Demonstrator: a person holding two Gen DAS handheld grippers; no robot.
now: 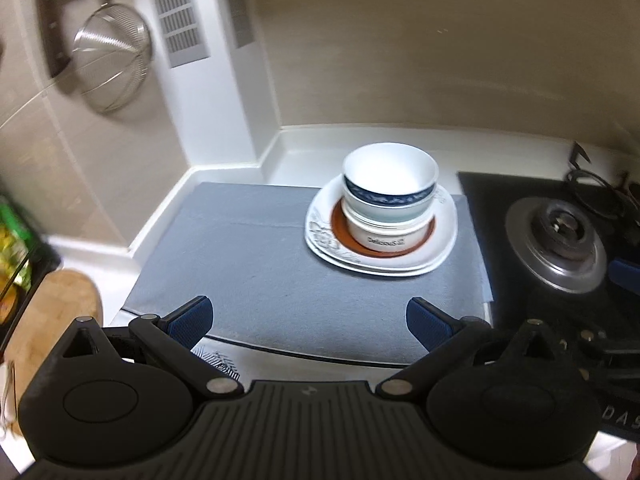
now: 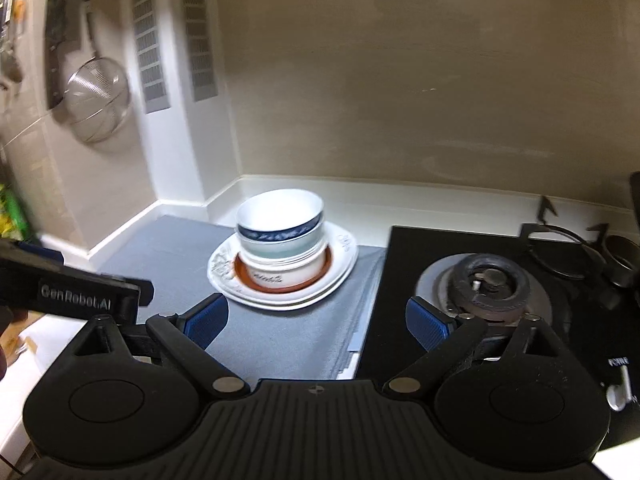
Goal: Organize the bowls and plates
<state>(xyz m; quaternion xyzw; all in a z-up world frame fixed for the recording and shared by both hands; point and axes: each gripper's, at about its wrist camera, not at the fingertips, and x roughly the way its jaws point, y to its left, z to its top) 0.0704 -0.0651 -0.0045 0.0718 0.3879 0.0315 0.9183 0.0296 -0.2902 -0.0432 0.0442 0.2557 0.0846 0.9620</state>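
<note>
three nested bowls, stacked white plates

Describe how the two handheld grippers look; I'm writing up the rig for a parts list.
The left gripper and right gripper match: black plastic bodies with a ribbed centre plate, round side housings, silver pivot pins and angled link arms ending in blue textured finger pads. In the right wrist view, the left unit's side reads "GenRobot.AI" in white. No sleeves or cables show.

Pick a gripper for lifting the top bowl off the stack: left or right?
Left, probably. The blue-rimmed bowl sits nearly ahead of the open left gripper across bare grey mat. The open right gripper faces the mat's edge and burner.
</note>
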